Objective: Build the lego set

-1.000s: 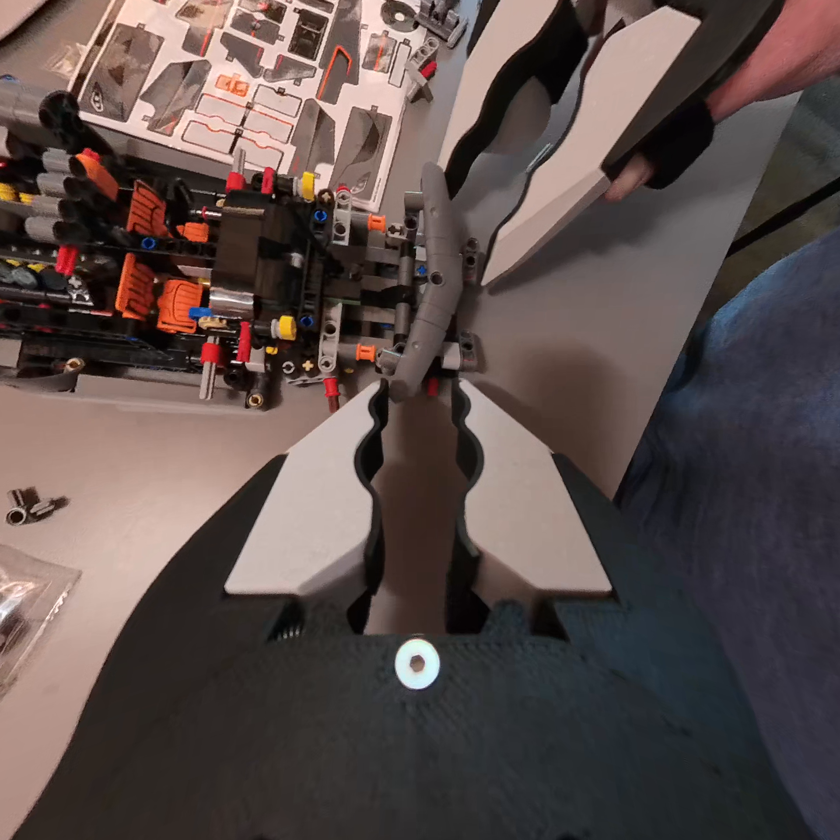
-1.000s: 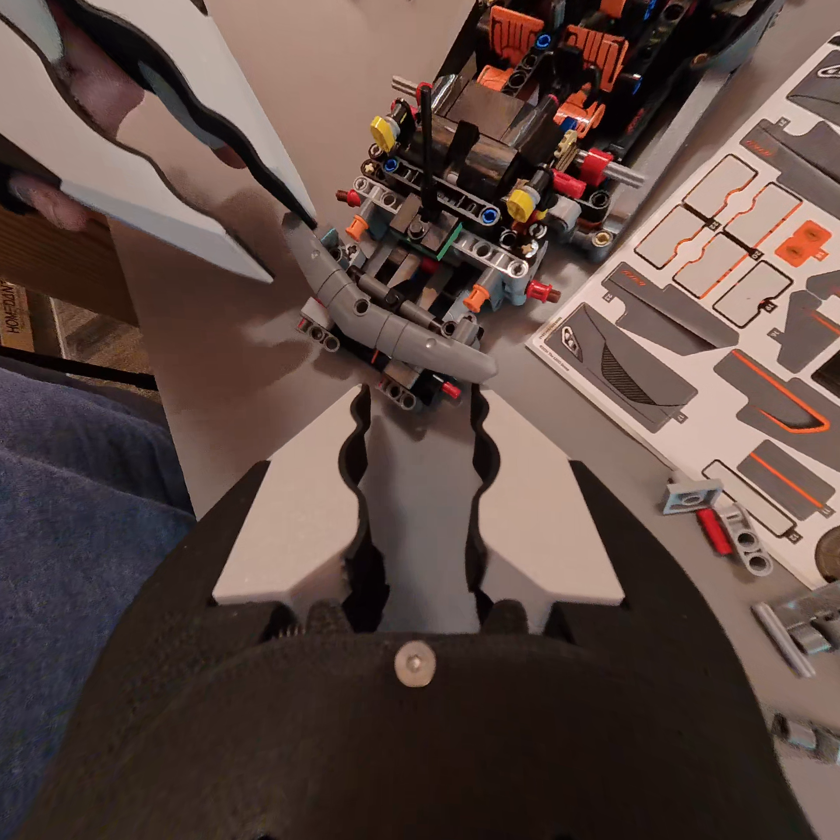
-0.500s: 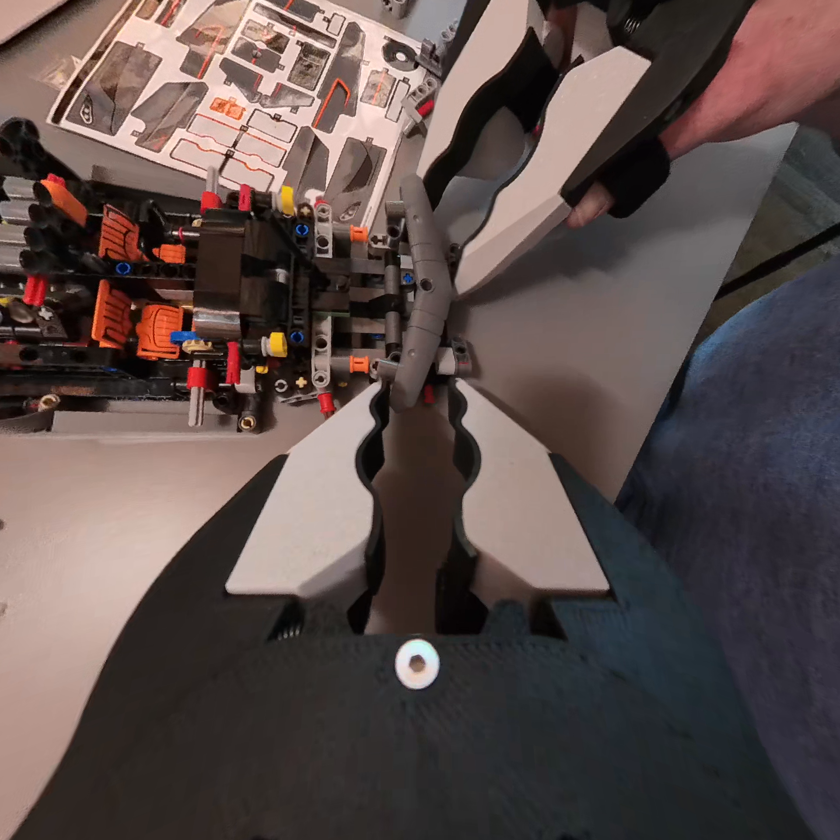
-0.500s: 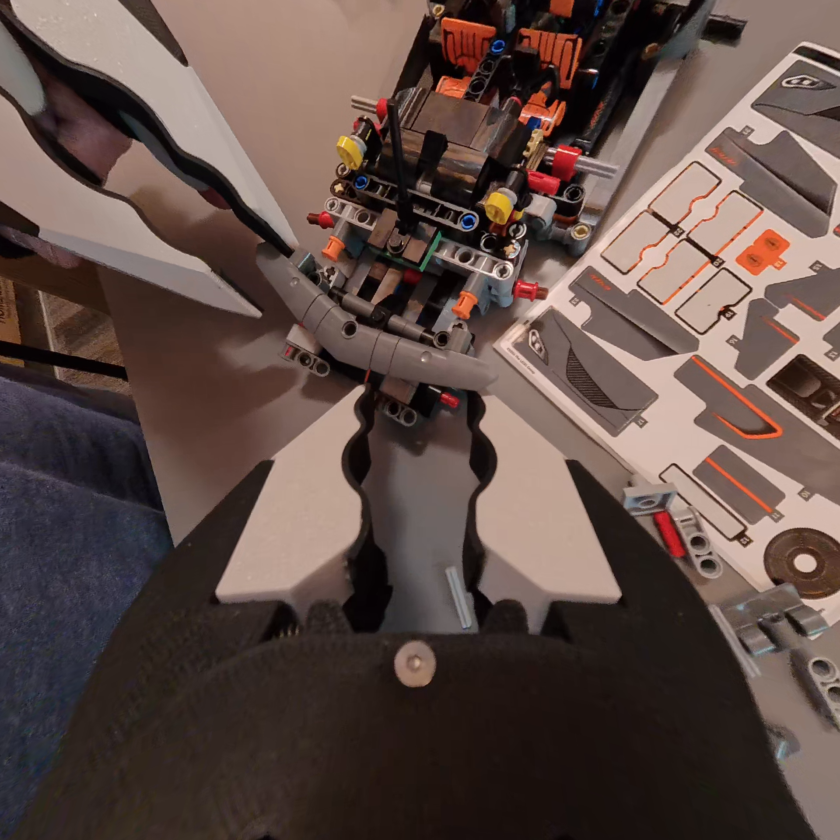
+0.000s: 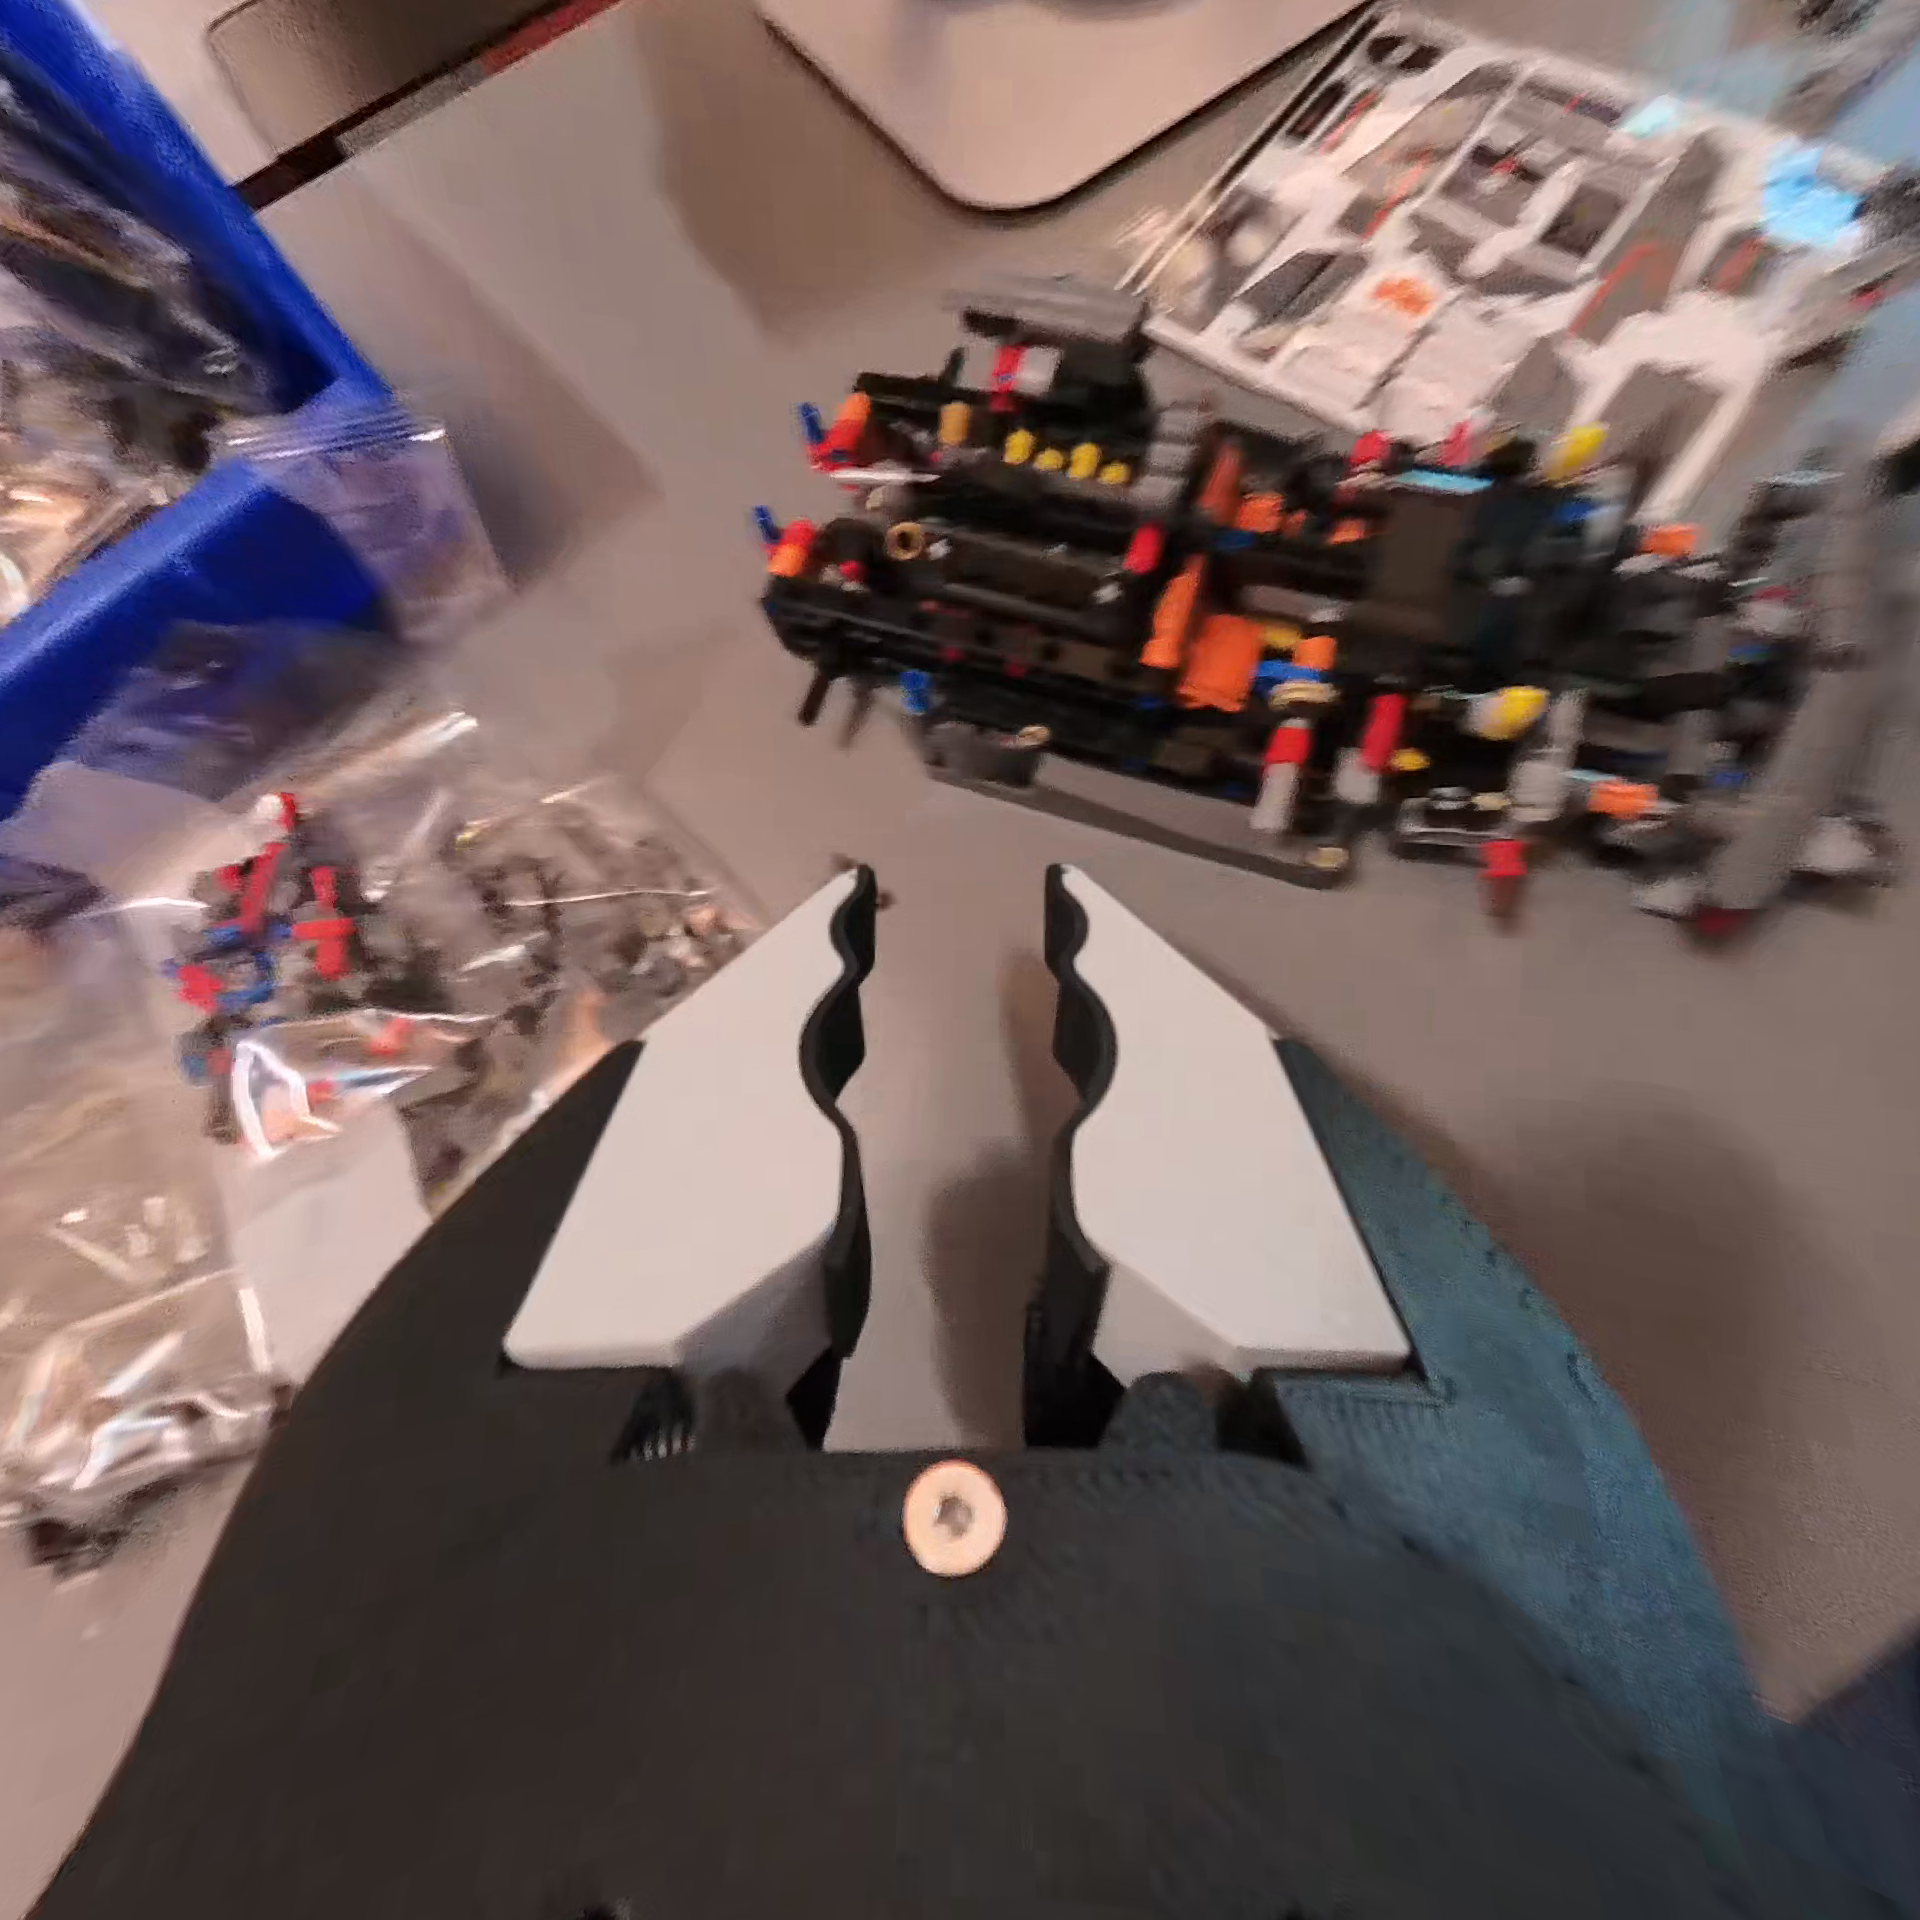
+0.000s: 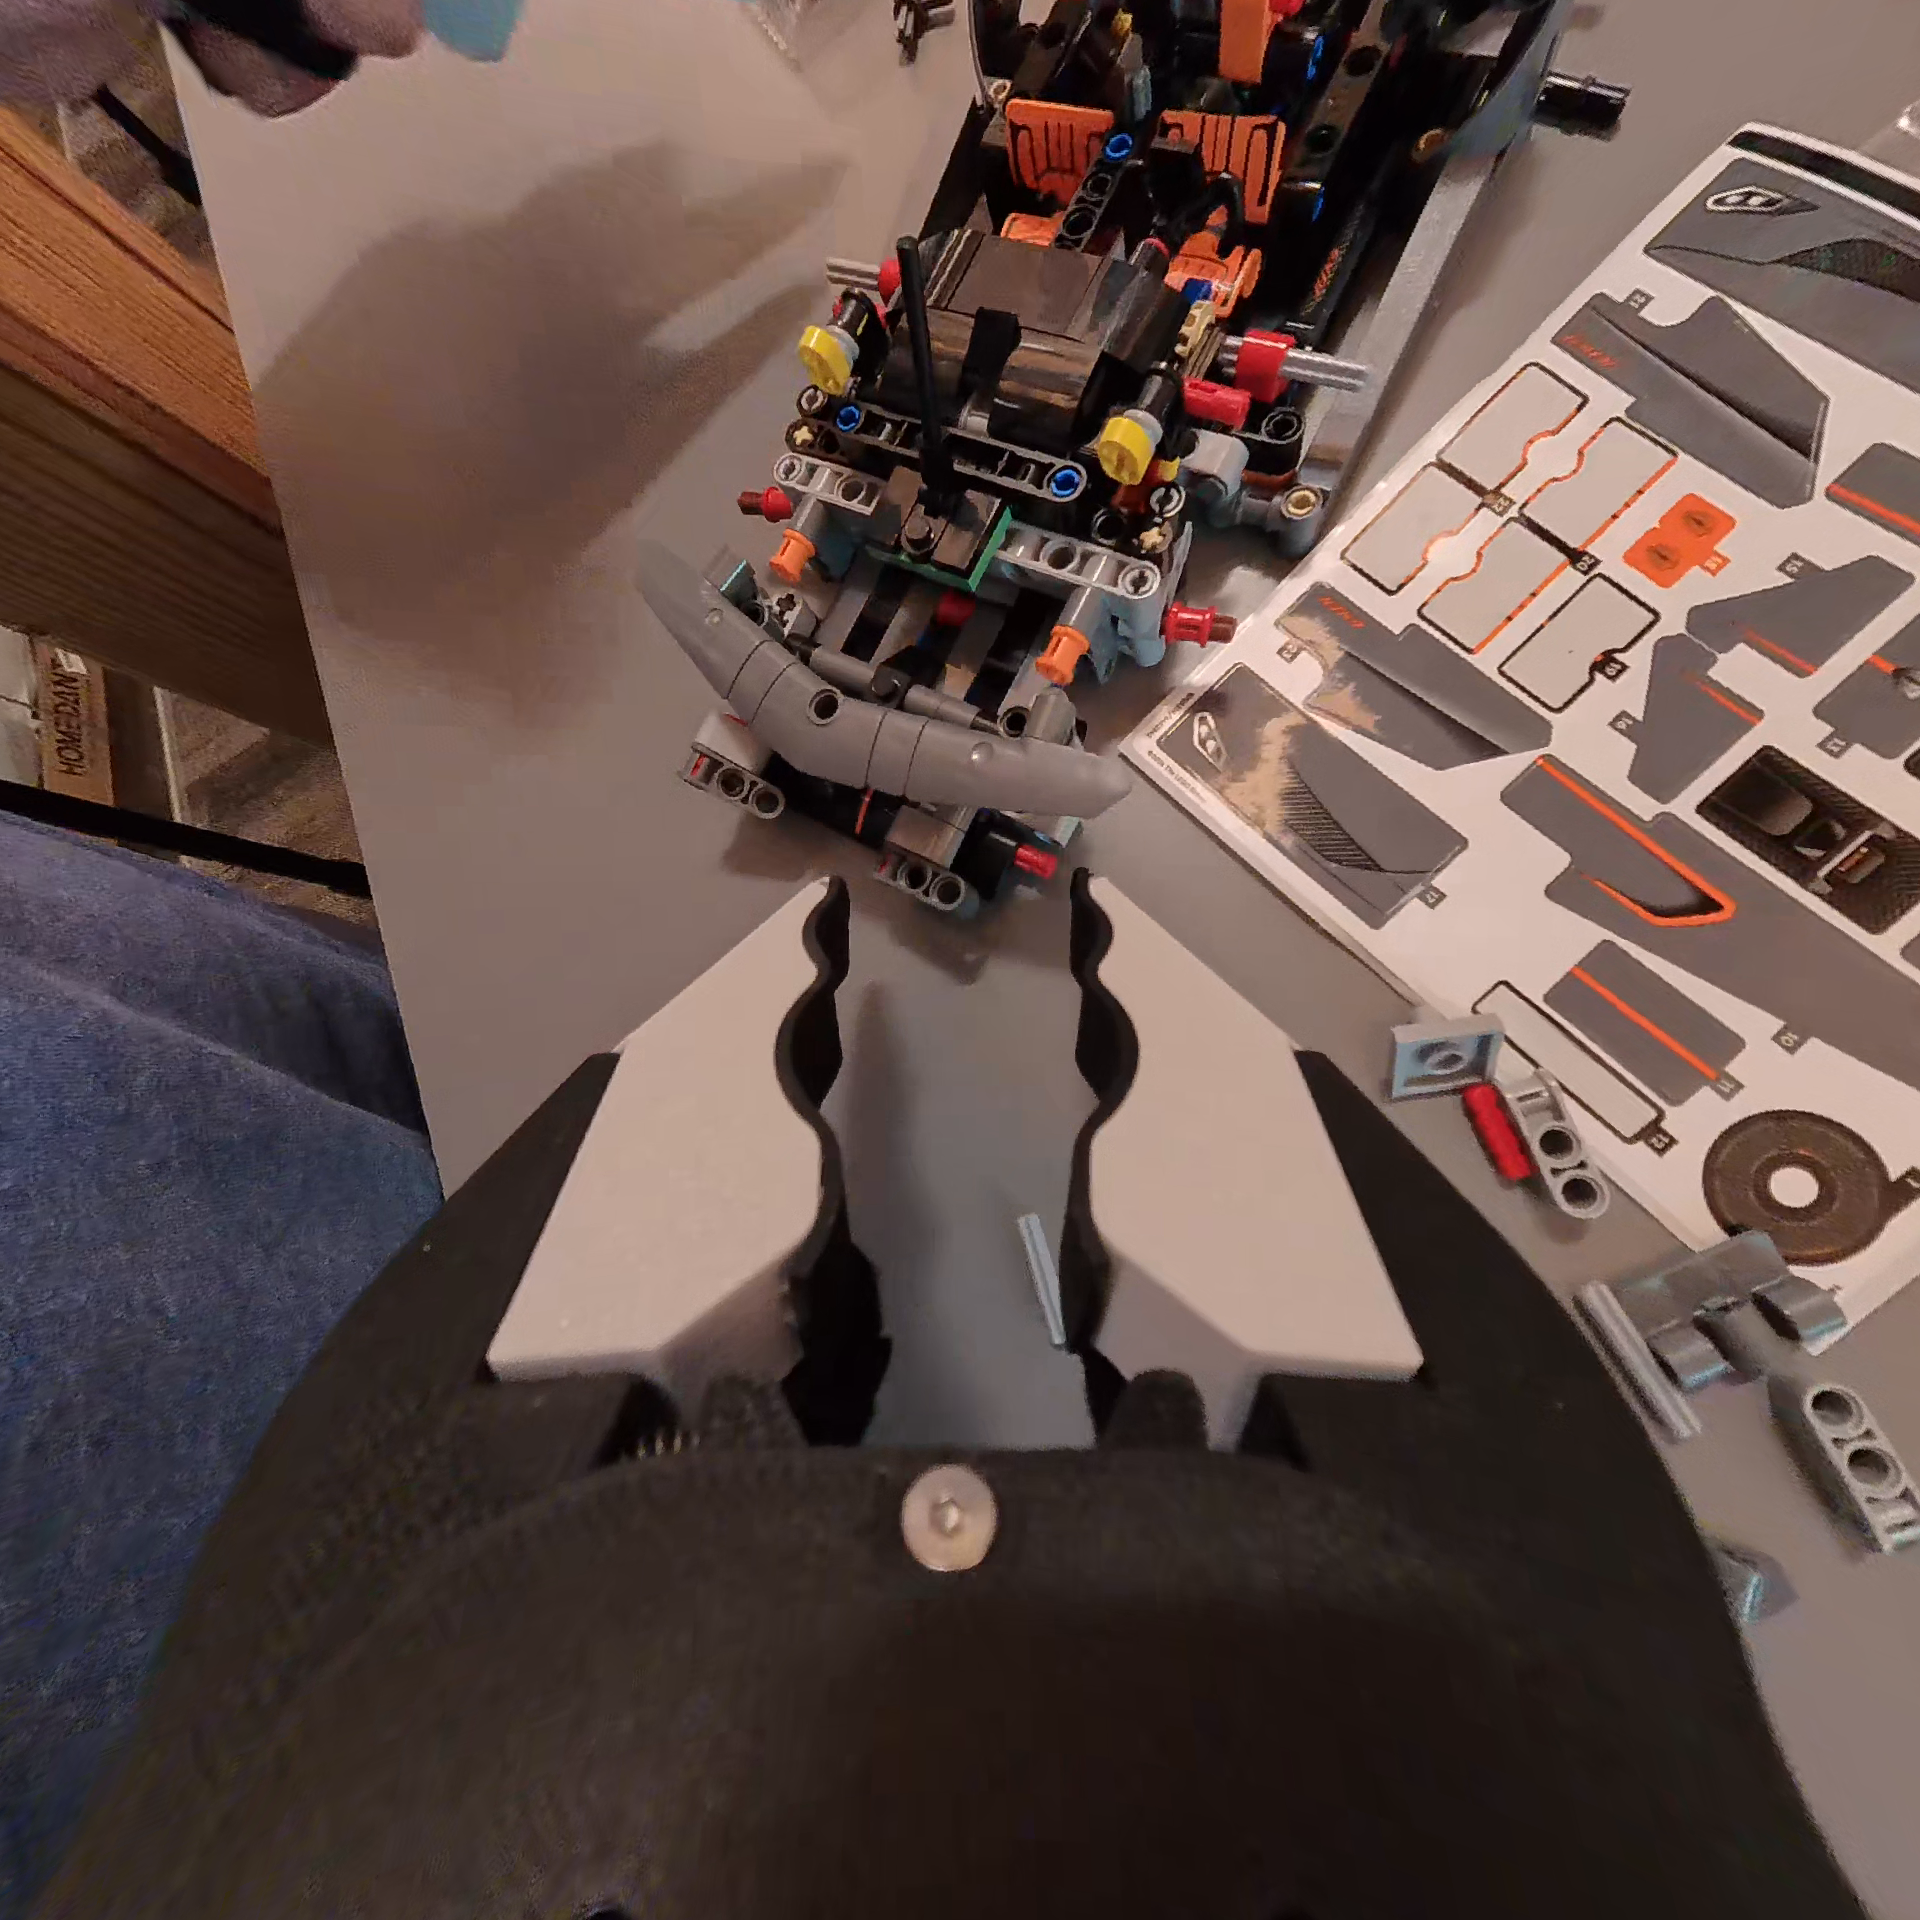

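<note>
The part-built lego car chassis (image 6: pixel 1049 499), black with orange, red and yellow parts, lies on the grey table with a curved grey bumper piece (image 6: pixel 883 727) across its near end. My right gripper (image 6: pixel 951 883) is open and empty, its tips just short of the bumper. In the blurred left wrist view the chassis (image 5: pixel 1247 644) lies ahead to the right. My left gripper (image 5: pixel 951 883) is open and empty, well back from it over bare table.
A sticker sheet (image 6: pixel 1621 644) lies right of the car, with loose grey pieces (image 6: pixel 1538 1132) and a thin grey axle (image 6: pixel 1039 1288) near my right gripper. Clear bags of parts (image 5: pixel 343 997) and a blue bin (image 5: pixel 156 499) are at the left. The table edge (image 6: pixel 312 727) runs along the left. The gap from one gripper's tips to the other's is roughly 20 cm.
My left gripper has let go of the bumper end and swung away left, far from the car. My right gripper has pulled back a little. The bumper stays on the chassis.
</note>
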The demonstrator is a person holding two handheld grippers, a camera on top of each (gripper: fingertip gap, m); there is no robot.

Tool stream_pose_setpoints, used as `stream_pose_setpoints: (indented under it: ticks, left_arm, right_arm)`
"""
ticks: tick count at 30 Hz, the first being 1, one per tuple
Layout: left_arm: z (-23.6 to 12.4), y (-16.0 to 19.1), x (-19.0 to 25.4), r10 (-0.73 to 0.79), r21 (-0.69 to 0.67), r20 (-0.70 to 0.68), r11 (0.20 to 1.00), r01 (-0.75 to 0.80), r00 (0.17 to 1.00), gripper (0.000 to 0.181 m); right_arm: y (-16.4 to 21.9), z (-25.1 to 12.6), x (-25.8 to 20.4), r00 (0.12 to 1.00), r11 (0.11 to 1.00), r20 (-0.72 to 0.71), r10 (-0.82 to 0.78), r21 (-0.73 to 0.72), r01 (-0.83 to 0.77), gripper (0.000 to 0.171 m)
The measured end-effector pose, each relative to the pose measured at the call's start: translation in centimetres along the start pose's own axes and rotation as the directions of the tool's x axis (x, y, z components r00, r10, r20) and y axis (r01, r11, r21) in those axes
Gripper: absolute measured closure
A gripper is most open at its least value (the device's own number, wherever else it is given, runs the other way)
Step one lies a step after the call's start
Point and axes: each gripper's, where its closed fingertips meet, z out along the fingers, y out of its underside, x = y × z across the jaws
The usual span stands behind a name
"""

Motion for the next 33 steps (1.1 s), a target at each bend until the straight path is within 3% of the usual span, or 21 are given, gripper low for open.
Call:
stream_pose_setpoints:
  ticks: [5,10,17,24,33]
  left_arm:
    - [2.5,1.5,-2.9,0.110,-0.089,0.113,0.991,-0.100,0.988,0.149]
    - [3.9,2.3,-3.0,0.126,-0.136,0.080,0.984,-0.114,0.989,0.148]
    - [4.4,2.3,-2.4,0.093,-0.124,0.008,0.988,-0.091,0.996,0.166]
    - [3.0,2.5,-1.5,0.061,-0.094,-0.009,0.994,-0.061,0.998,0.166]
    - [0.0,4.2,4.7,0.065,-0.088,-0.134,0.993,-0.077,0.989,0.167]
  right_arm:
    - [-0.2,-0.6,0.0,1.000,1.000,-0.008,0.009,0.020,-0.009,0.131]
    - [-0.2,-1.3,0.1,0.999,0.999,-0.020,0.025,0.041,-0.024,0.132]
    - [-0.2,-1.6,0.1,0.999,0.998,-0.030,0.034,0.050,-0.032,0.133]
    - [-0.3,-1.9,-0.3,0.999,0.998,-0.035,0.027,0.052,-0.025,0.134]
    - [0.6,-2.1,-0.6,0.999,0.999,-0.040,0.030,0.040,-0.028,0.134]
